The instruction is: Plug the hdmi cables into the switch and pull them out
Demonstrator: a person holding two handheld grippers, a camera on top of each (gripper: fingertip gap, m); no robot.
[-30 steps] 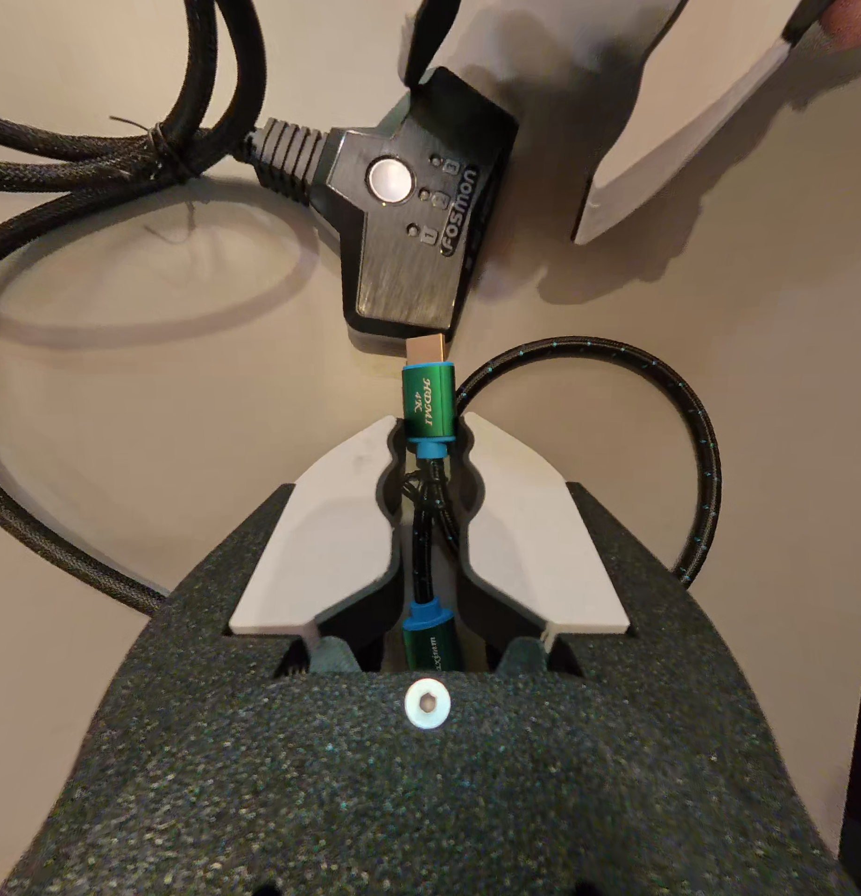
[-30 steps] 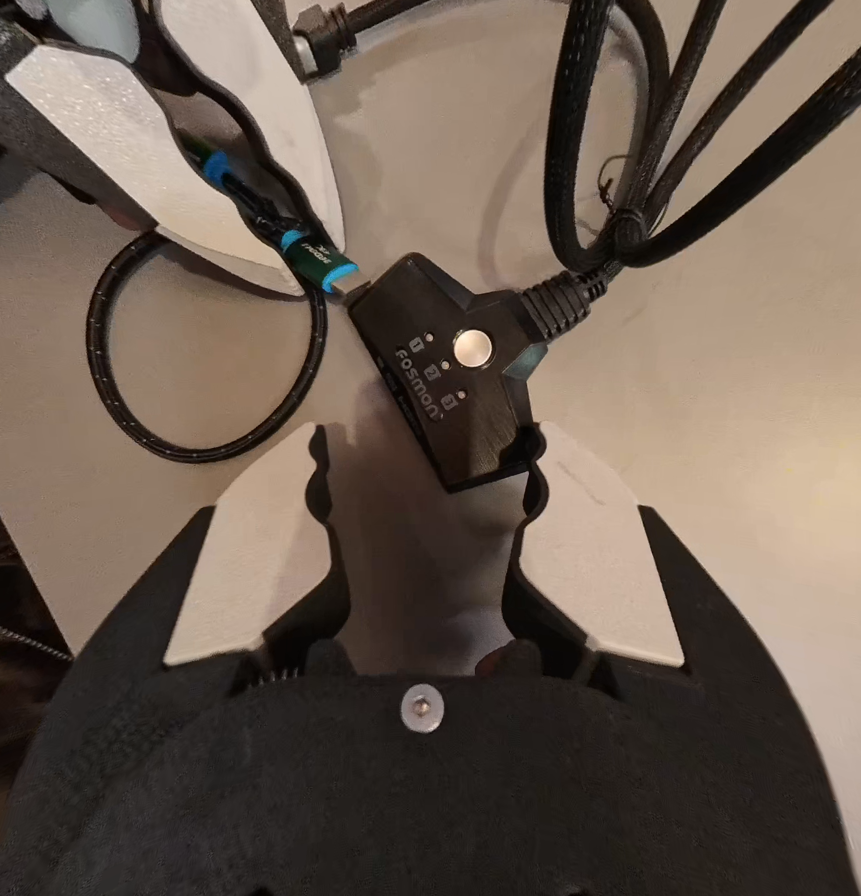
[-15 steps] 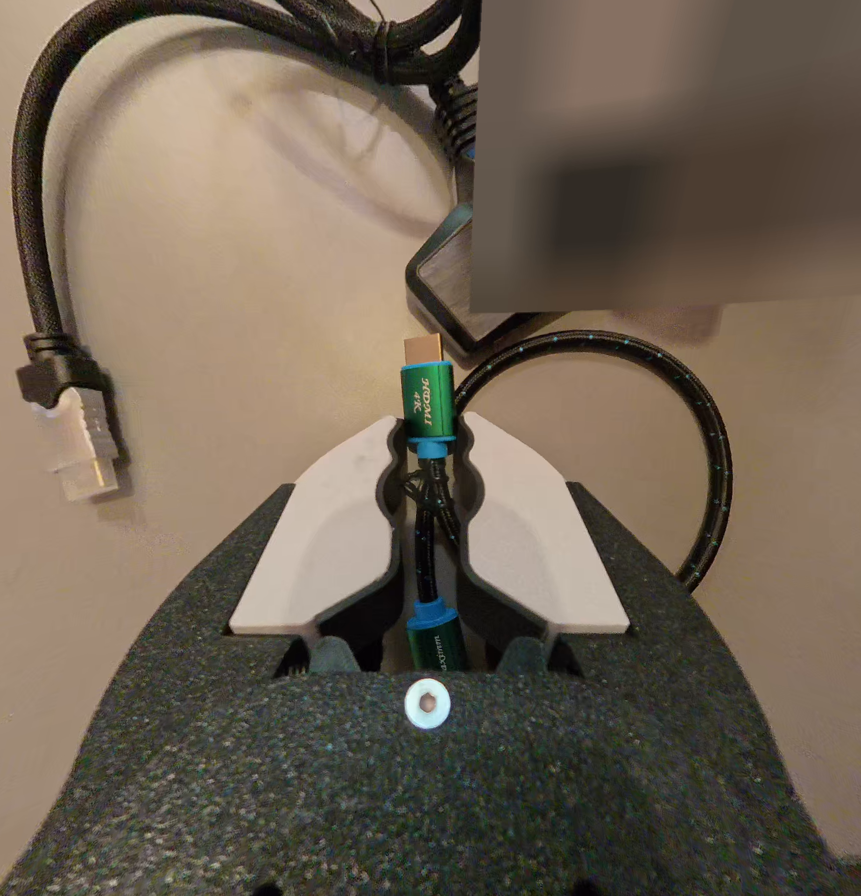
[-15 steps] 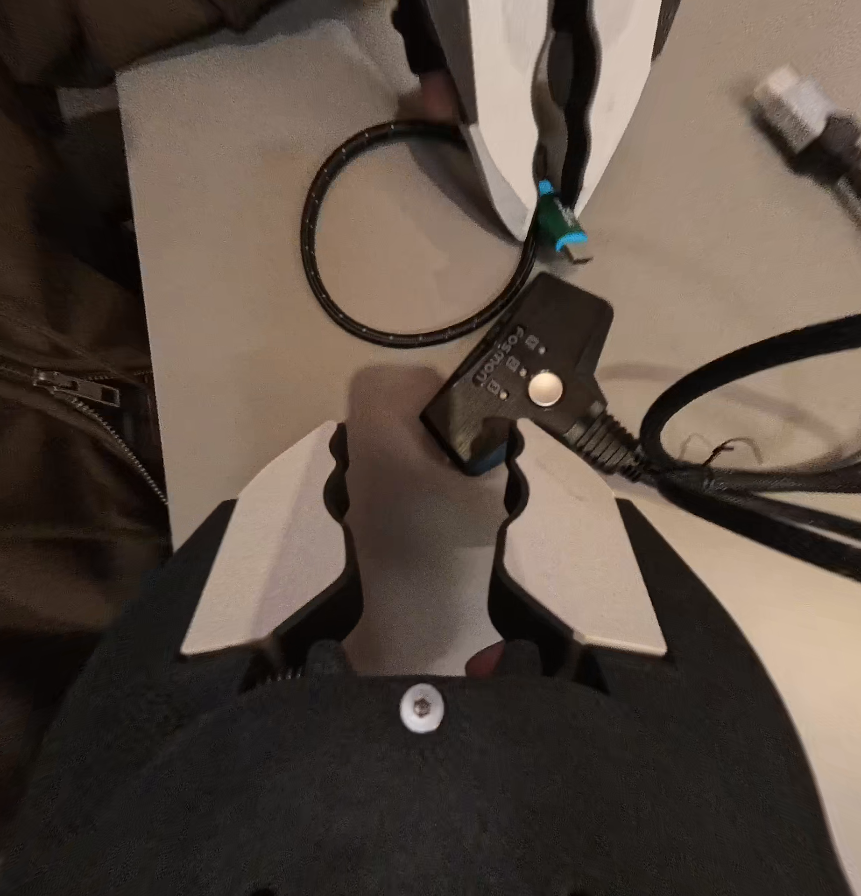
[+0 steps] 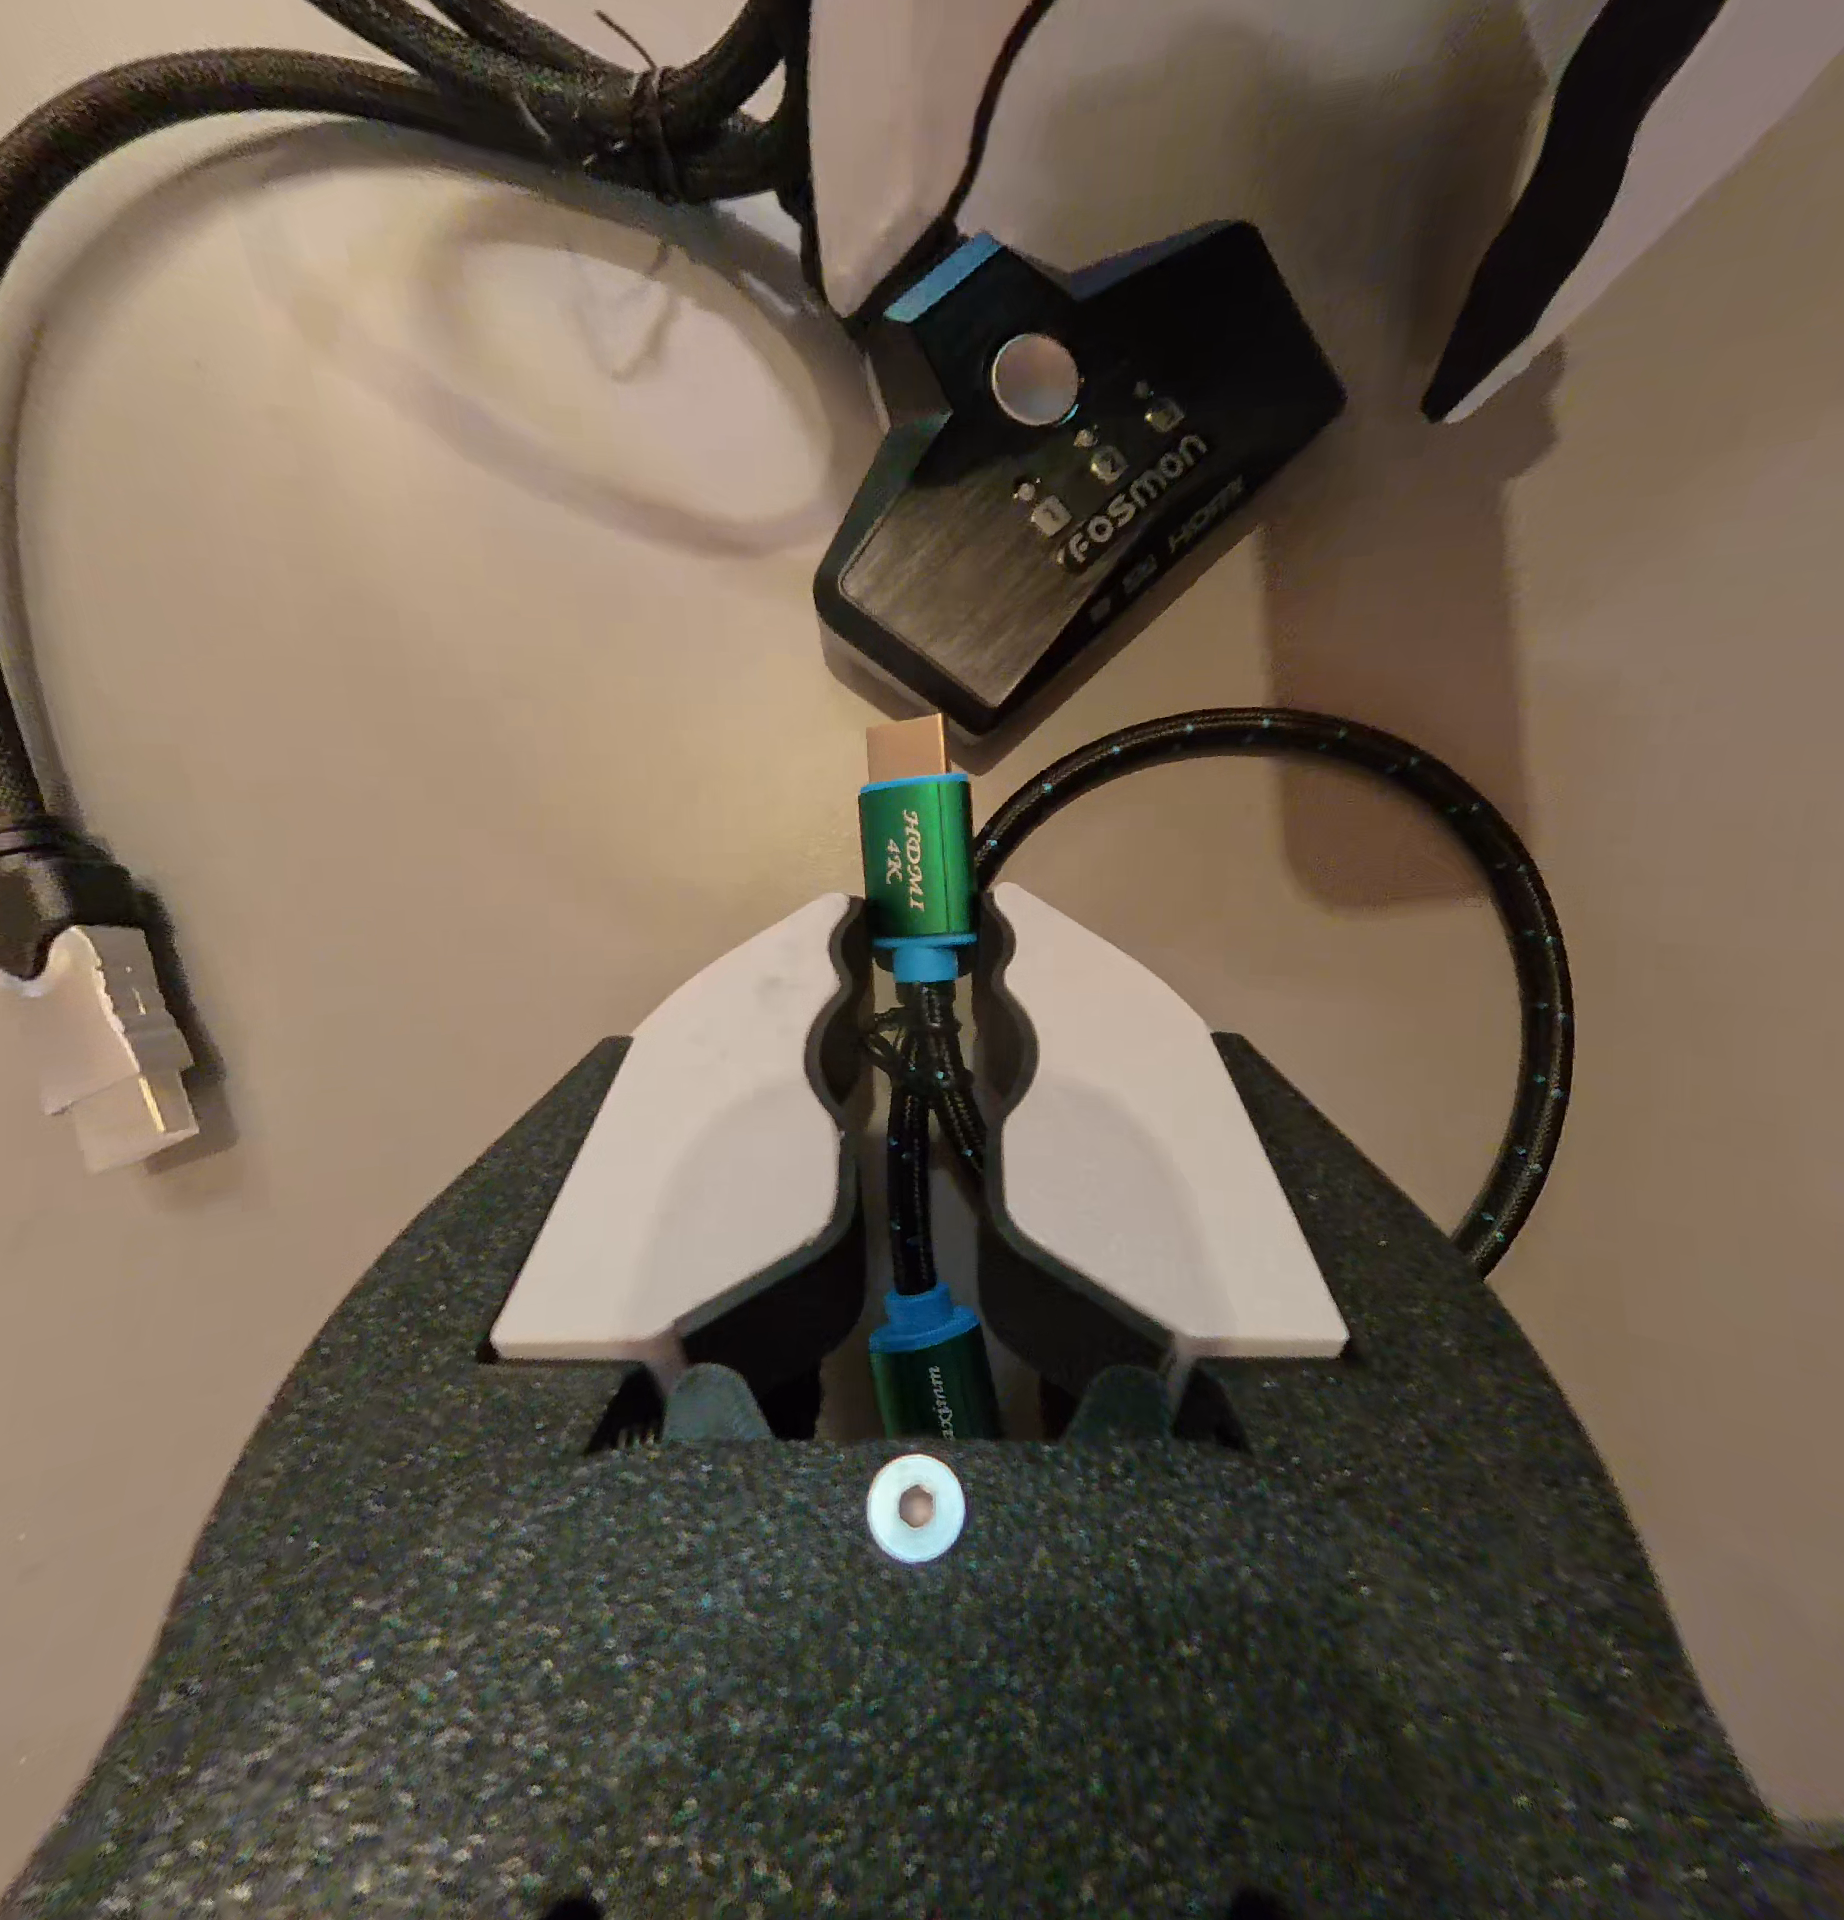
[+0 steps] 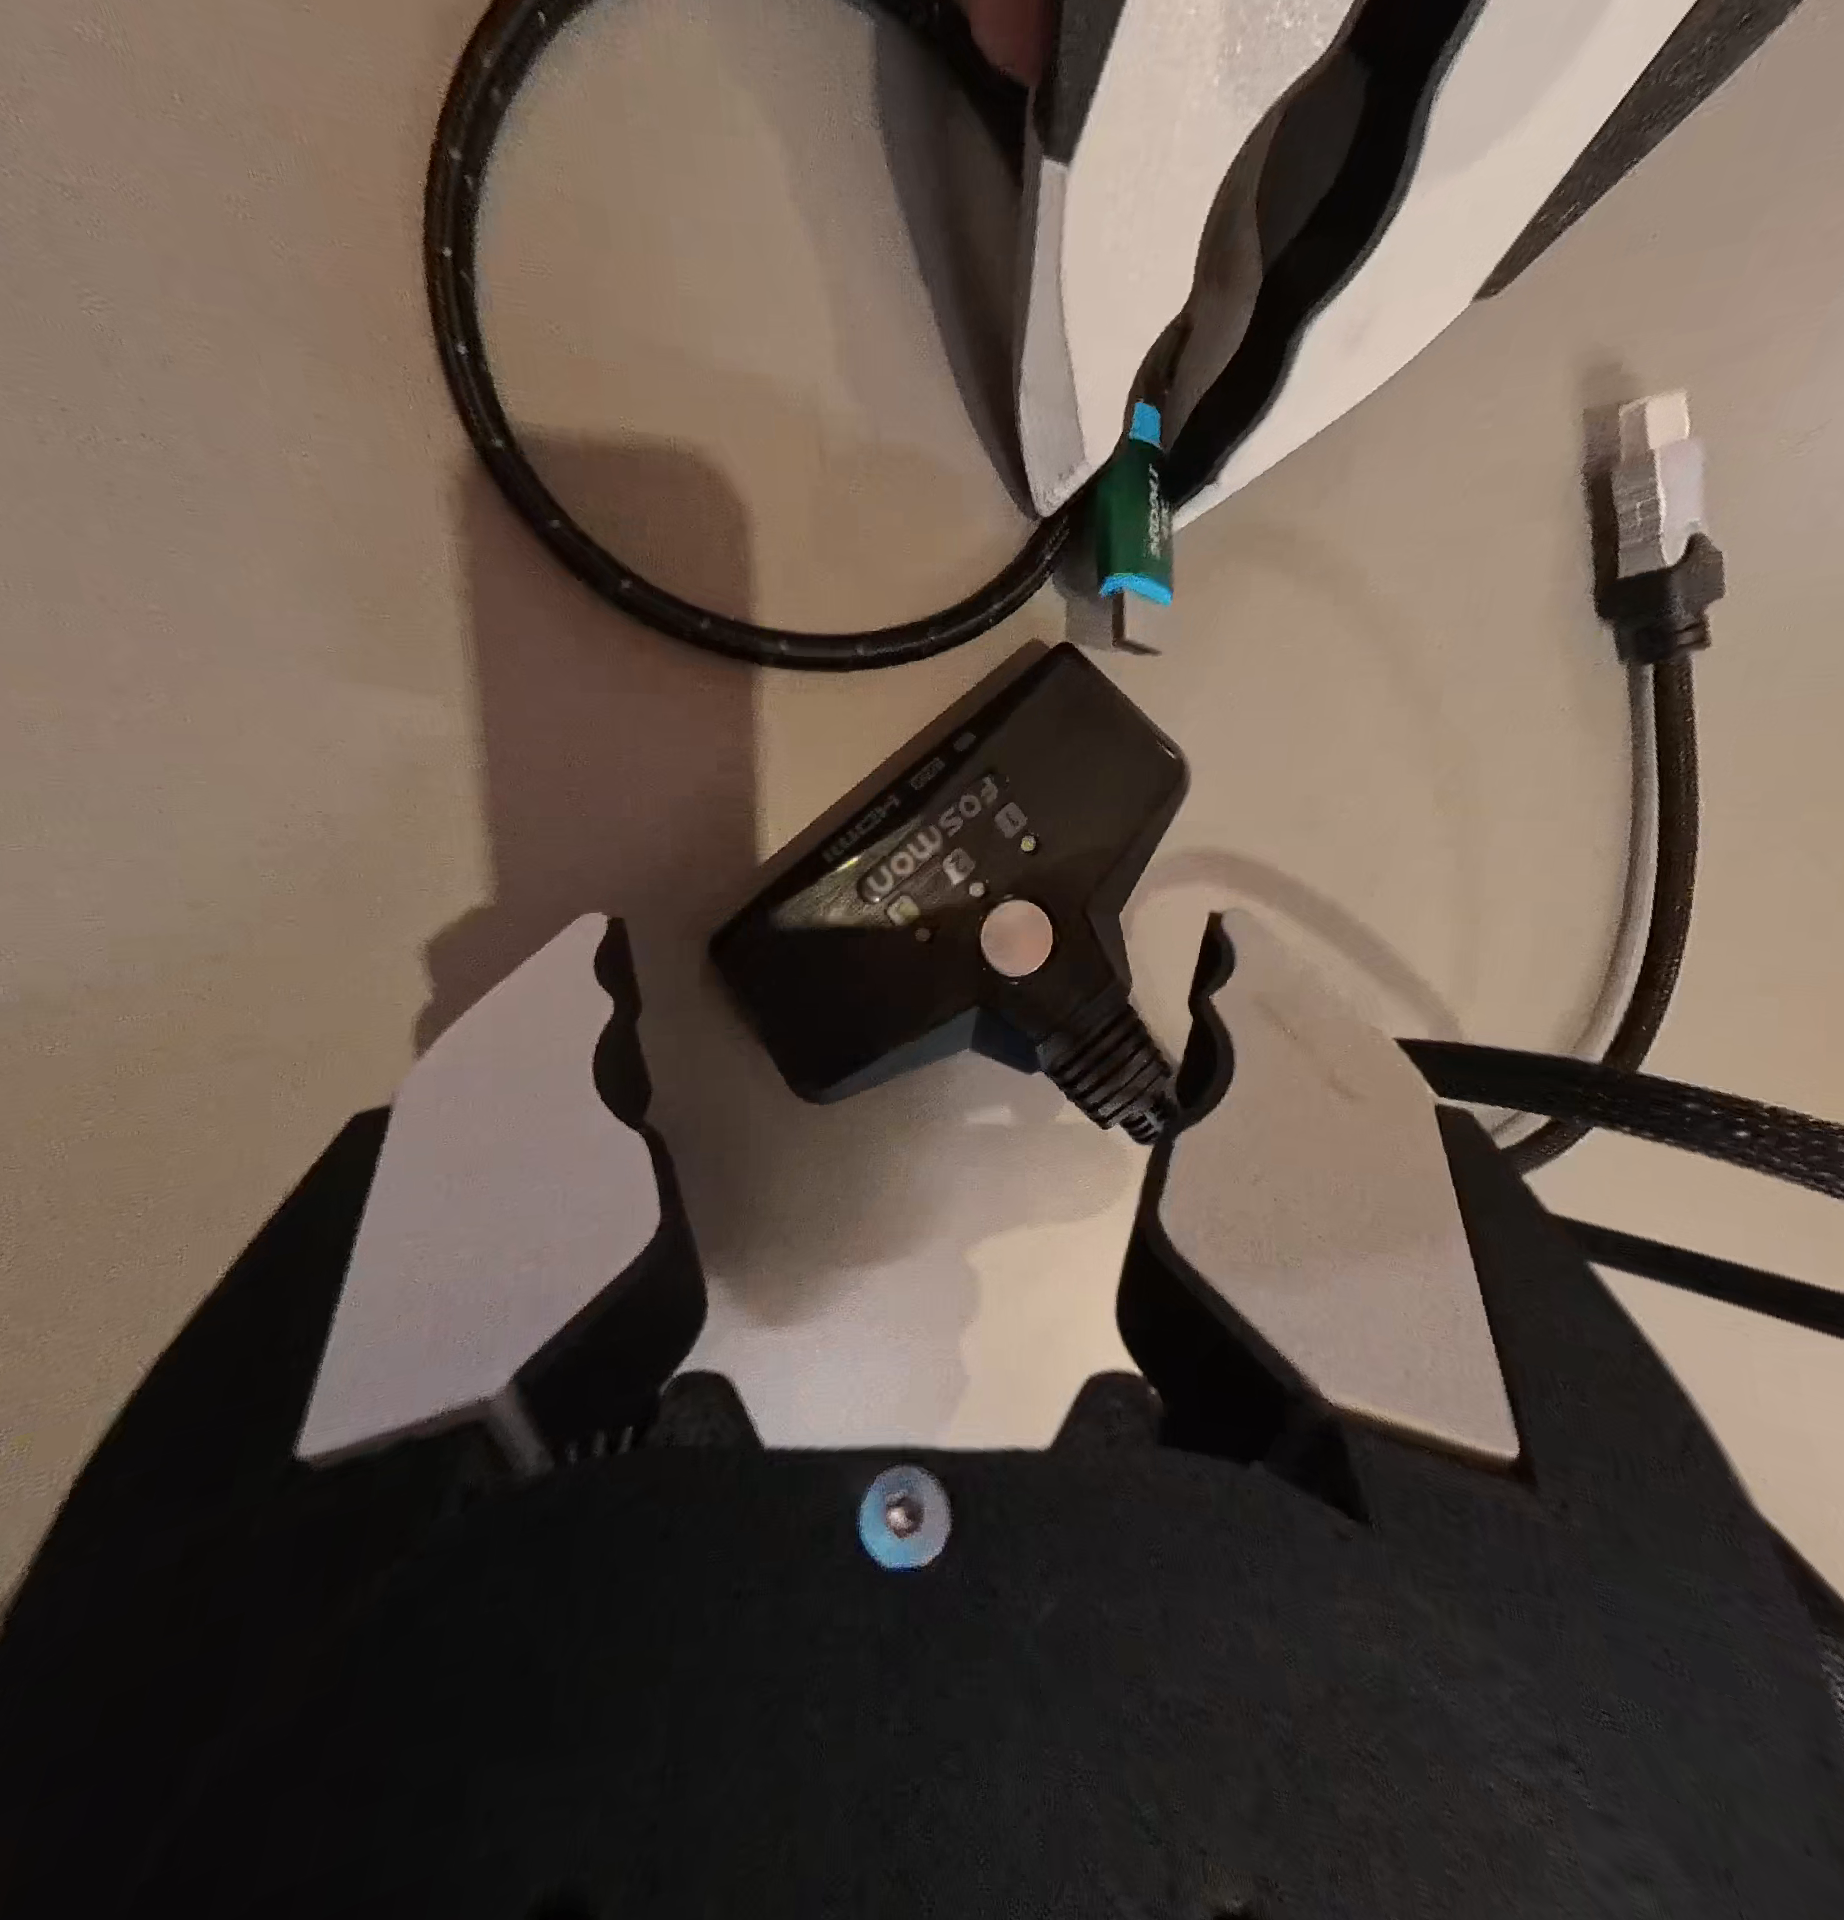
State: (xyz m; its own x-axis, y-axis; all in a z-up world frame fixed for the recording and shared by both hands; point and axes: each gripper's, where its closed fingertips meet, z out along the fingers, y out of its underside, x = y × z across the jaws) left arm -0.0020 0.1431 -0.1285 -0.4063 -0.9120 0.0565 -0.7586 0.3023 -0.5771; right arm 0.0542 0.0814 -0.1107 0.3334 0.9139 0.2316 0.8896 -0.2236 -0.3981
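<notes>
My left gripper [image 5: 918, 914] is shut on a green HDMI plug [image 5: 916, 862], gripped near its blue collar. The plug's gold tip [image 5: 907, 750] points at the near corner of a black switch box [image 5: 1074, 488] and stands just short of it. The plug's braided cable [image 5: 1417, 810] loops off to the right. My right gripper [image 6: 910, 935] is wide open. The switch box [image 6: 959, 883] lies flat on the table between its fingertips, and neither pad presses on it. Its right finger [image 6: 1302, 1143] is close beside the box's ribbed cable boot [image 6: 1105, 1070]. The left gripper's plug also shows in the right wrist view [image 6: 1141, 530].
Thick black braided cables [image 5: 274, 104] run from the box across the beige table [image 5: 430, 727]. One ends in a loose silver plug [image 5: 118, 1049], which also shows in the right wrist view [image 6: 1656, 468]. The green plug's cable loop [image 6: 544, 499] lies beside the left gripper.
My right gripper's jaws opened wider and now straddle the switch box, where one finger touched its corner before. The box turned on the table. The left gripper kept its hold on the green plug.
</notes>
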